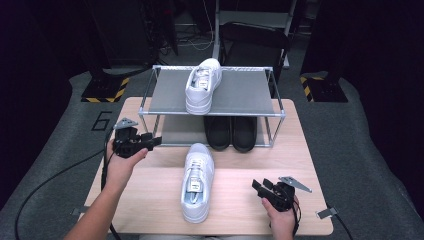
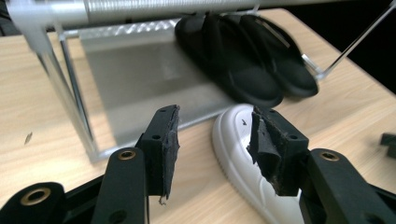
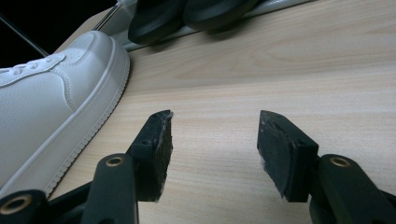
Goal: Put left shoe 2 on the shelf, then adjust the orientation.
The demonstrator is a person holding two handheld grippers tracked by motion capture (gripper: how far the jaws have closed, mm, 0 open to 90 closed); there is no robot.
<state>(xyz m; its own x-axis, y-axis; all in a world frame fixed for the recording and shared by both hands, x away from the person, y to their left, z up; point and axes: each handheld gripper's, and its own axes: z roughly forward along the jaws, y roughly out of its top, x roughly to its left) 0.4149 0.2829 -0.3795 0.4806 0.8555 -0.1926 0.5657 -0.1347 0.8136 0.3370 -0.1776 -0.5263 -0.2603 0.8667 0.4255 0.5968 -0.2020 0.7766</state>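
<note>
We held both grippers open, empty, on either side of the white sneaker (image 1: 197, 182) on the tabletop (image 1: 240, 210).

The left gripper (image 1: 156, 141) hovered near the rack (image 1: 230, 92); its frayed pads hid part of the sneaker's smooth toe. The right gripper (image 1: 257, 186) sat well apart from the ribbed sole, bare wood between. Black slippers (image 1: 231, 132) lay half-hidden under the top shelf, which carried a second sneaker (image 1: 202, 85) overhanging the front rail.

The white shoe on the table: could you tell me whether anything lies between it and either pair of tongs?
Nothing visible does. Bare tabletop separates the white shoe from the left tongs and from the right tongs. Both are open, and neither touches the shoe.
</note>
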